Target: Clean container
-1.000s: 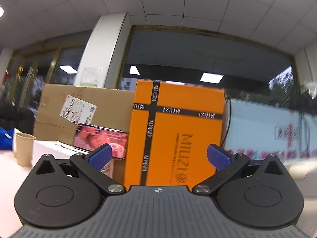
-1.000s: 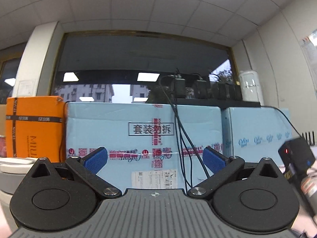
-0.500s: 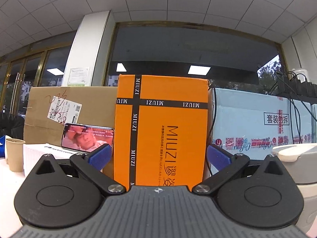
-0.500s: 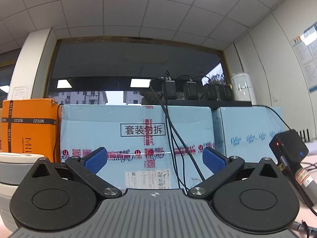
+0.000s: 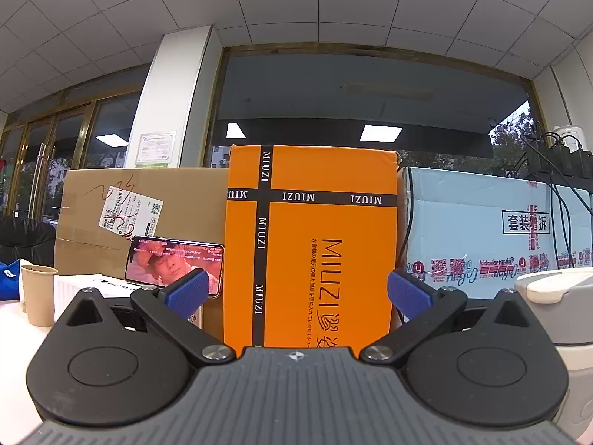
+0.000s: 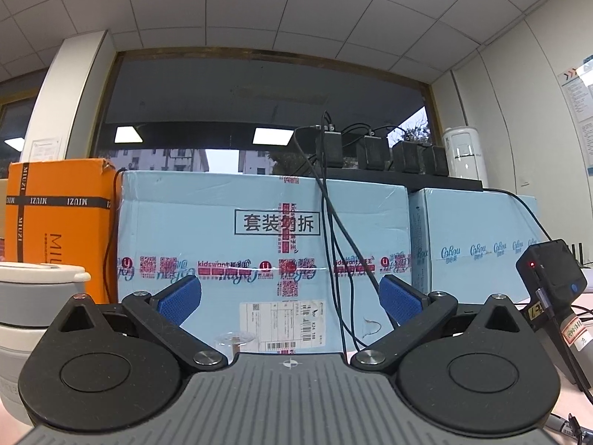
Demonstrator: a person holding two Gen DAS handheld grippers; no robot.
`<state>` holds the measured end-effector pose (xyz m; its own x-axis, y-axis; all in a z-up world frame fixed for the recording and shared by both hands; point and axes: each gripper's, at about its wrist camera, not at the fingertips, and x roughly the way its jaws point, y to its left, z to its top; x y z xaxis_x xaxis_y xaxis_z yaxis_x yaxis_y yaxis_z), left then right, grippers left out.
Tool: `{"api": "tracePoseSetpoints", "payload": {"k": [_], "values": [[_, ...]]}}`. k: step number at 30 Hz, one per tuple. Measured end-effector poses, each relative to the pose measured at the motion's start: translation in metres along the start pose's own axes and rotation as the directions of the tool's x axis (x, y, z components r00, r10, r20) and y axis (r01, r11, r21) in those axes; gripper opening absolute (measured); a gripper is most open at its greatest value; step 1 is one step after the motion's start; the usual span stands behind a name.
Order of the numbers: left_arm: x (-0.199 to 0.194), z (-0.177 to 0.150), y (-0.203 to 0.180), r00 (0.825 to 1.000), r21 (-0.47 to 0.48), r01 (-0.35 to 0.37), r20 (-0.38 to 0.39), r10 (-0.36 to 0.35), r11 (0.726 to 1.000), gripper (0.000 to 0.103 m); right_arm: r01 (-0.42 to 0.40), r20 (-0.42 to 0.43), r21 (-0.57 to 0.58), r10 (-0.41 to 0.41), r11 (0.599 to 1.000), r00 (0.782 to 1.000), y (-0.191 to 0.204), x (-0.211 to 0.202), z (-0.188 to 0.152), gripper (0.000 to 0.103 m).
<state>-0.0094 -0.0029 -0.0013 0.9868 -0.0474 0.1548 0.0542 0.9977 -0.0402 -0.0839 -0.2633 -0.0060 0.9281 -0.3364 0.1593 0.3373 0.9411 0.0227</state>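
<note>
Your left gripper (image 5: 296, 291) has its blue pads (image 5: 187, 291) spread wide with nothing between them, and your right gripper (image 6: 289, 296) stands the same, pads (image 6: 178, 298) apart and empty. The white lidded container (image 5: 556, 296) sits at the right edge of the left view and at the left edge (image 6: 33, 296) of the right view. Ahead stand an orange MIUZI box (image 5: 315, 244), a light blue carton (image 6: 229, 259) and a propped phone (image 5: 174, 263).
</note>
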Motion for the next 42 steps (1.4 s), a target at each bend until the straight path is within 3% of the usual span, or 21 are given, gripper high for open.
{"api": "tracePoseSetpoints", "payload": {"k": [42], "values": [[-0.0026,0.0001,0.0029,1.0,-0.01,0.0,0.016,0.0,1.0,0.103,0.002,0.011,-0.004,-0.002,1.0,1.0,-0.0004,-0.0007,0.0007,0.103]]}}
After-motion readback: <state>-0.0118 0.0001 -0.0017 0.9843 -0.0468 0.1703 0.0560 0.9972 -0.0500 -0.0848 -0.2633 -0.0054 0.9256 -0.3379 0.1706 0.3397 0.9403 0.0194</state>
